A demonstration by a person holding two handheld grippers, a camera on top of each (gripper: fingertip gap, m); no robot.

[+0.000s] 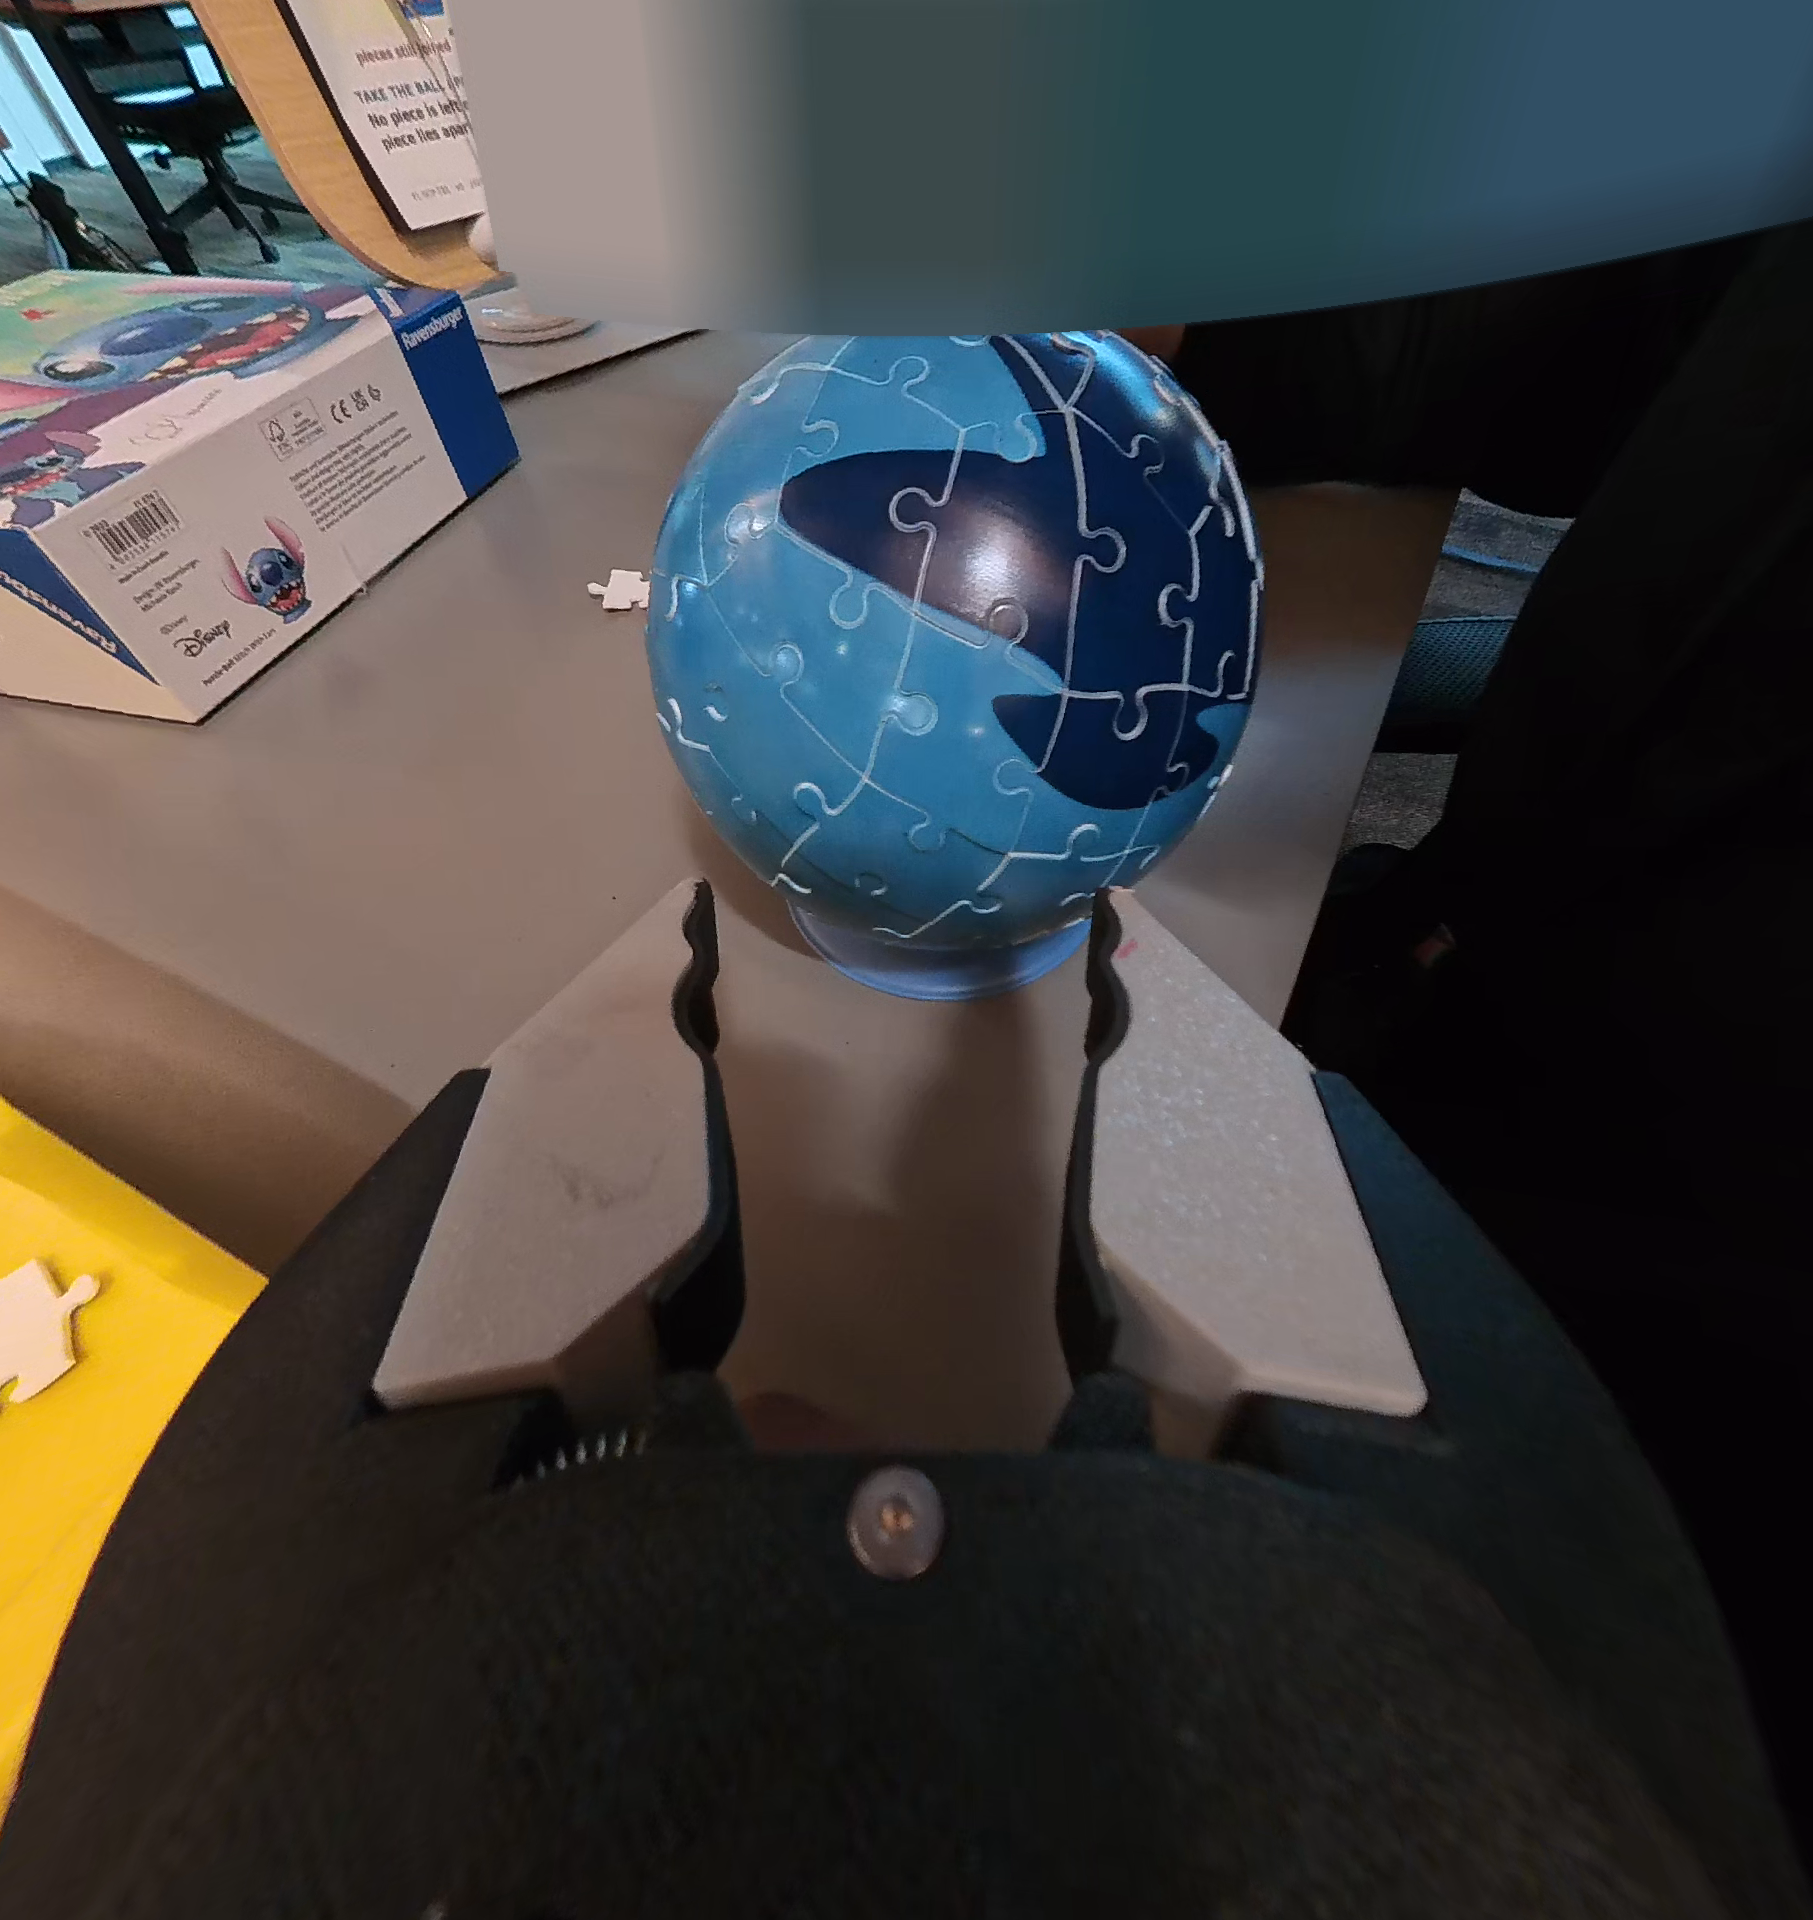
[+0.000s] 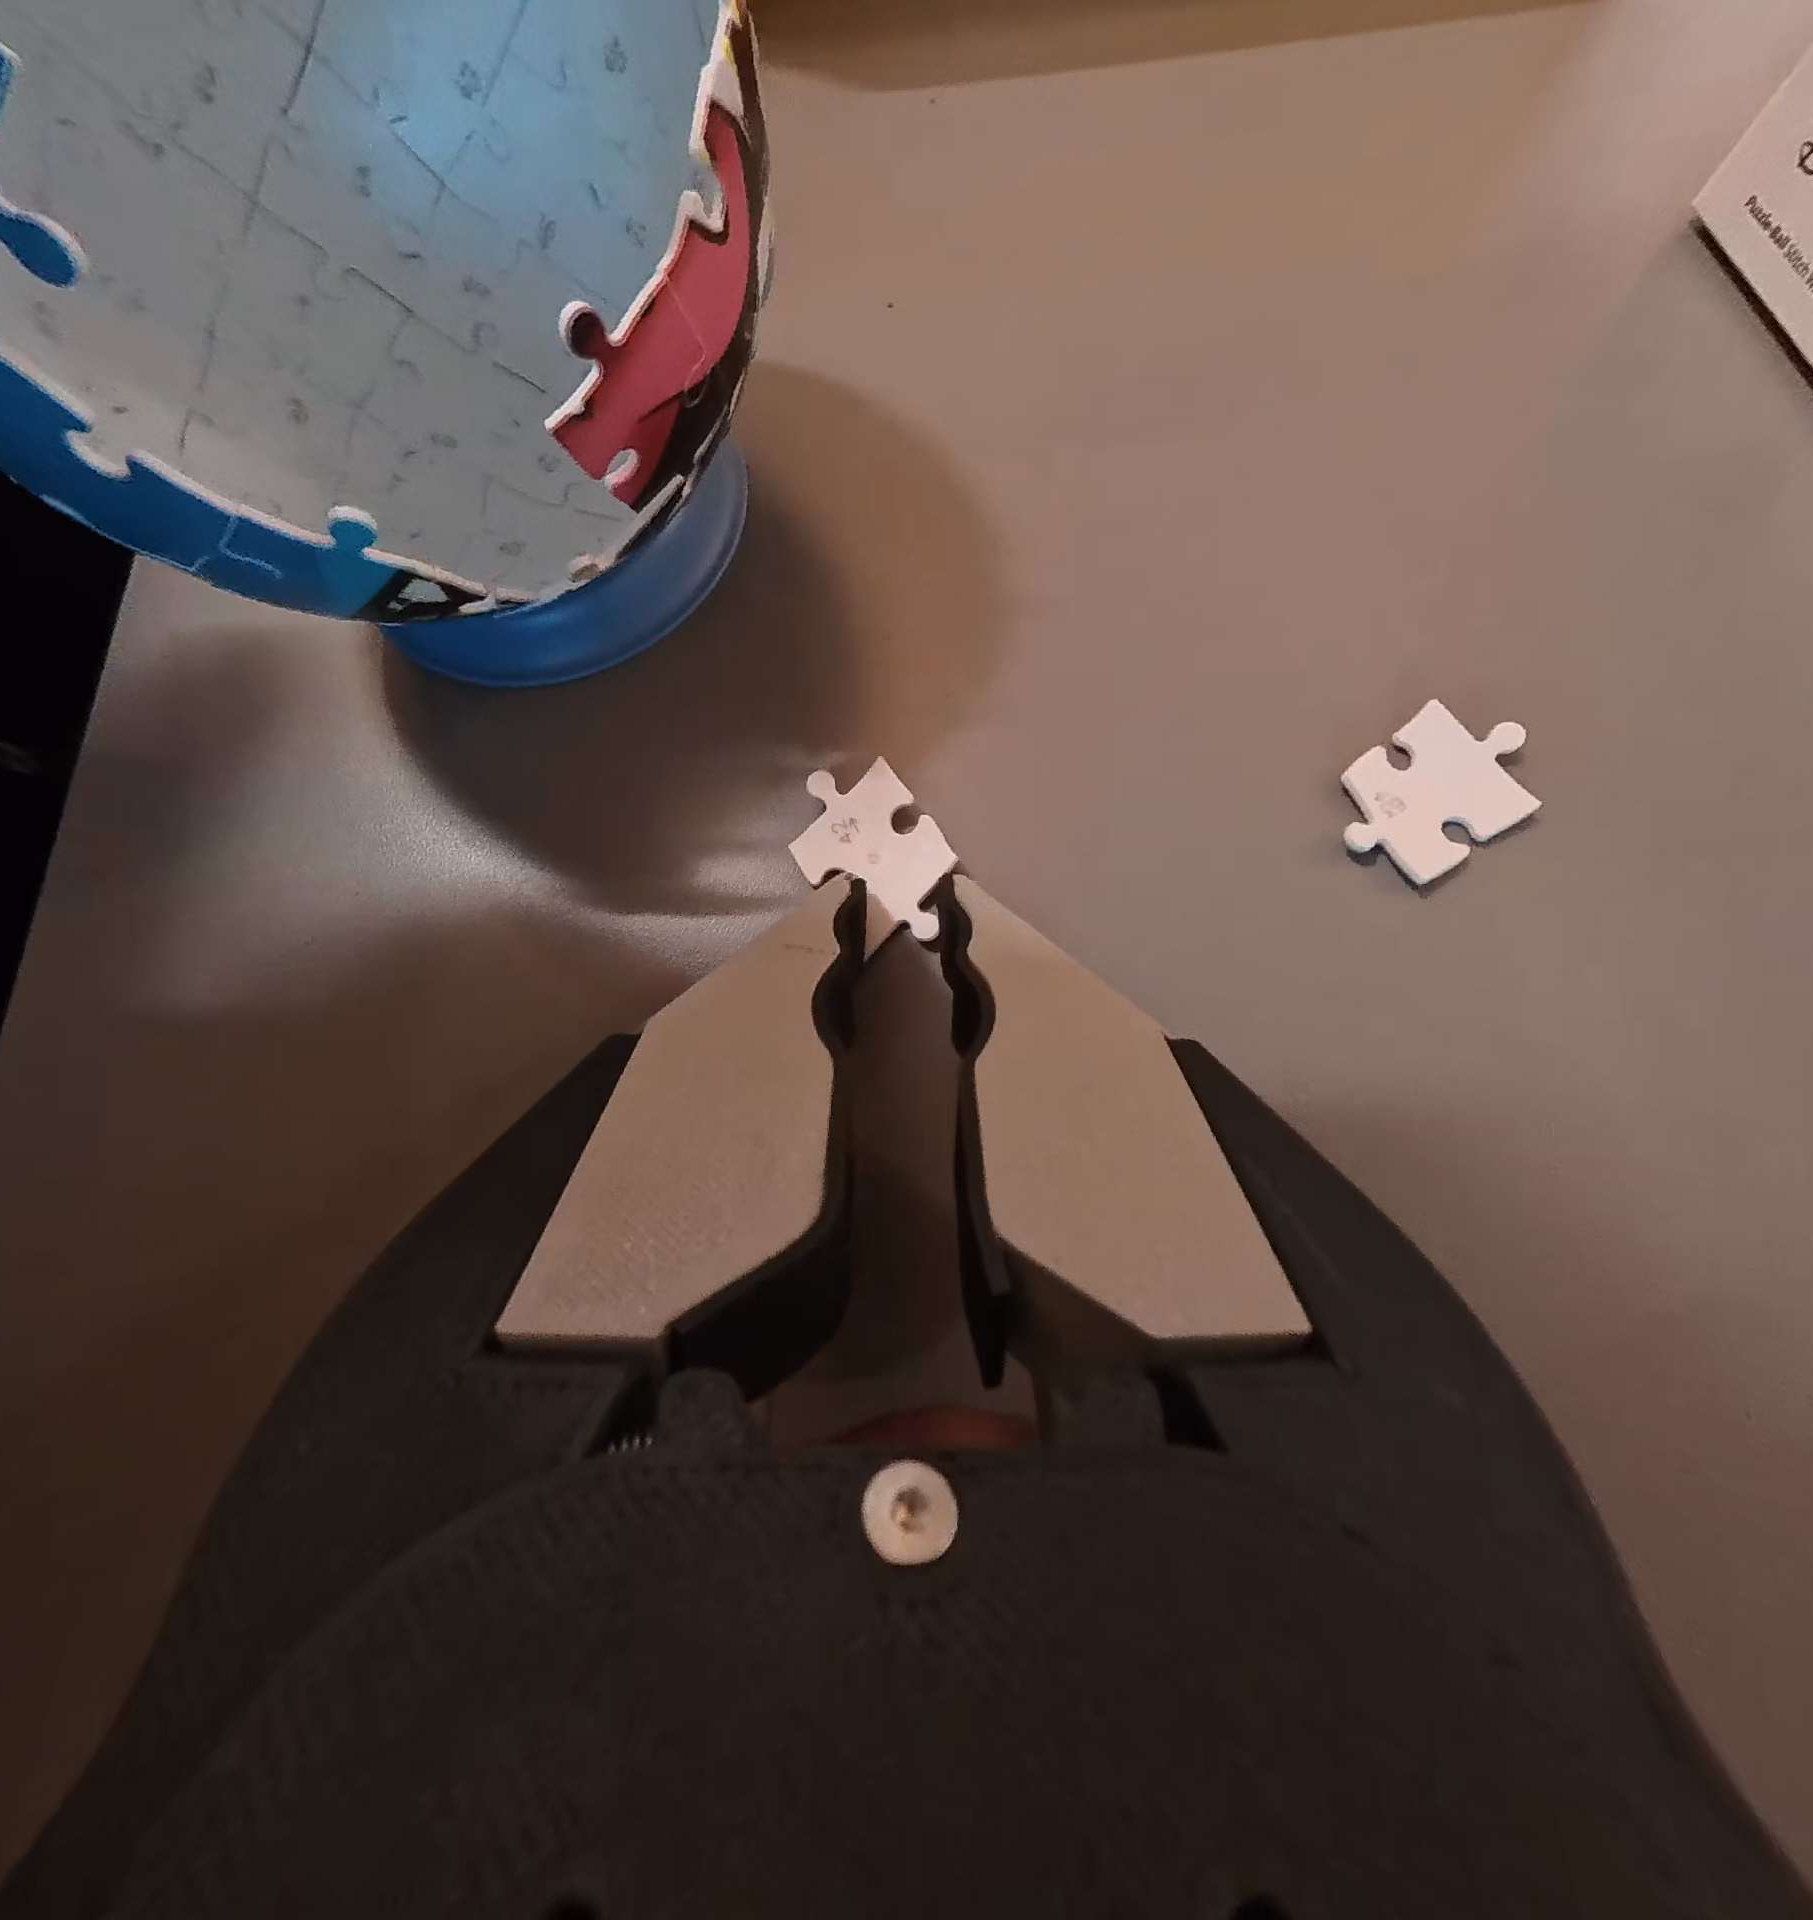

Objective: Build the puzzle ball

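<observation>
The right gripper (image 2: pixel 900 902) pinches a white, blank-side-up jigsaw piece (image 2: pixel 874 844) between nearly closed fingers (image 2: pixel 848 935), just above the grey tabletop (image 2: pixel 1245 520). A second white piece (image 2: pixel 1439 792) lies flat to its right. The left gripper (image 1: pixel 904 914) hangs with fingers spread wide and empty, tips flanking the round blue stand (image 1: pixel 933 961) carrying the glossy blue puzzle ball (image 1: pixel 954 644). A printed cardboard puzzle box (image 1: pixel 216 478) sits beyond, left.
</observation>
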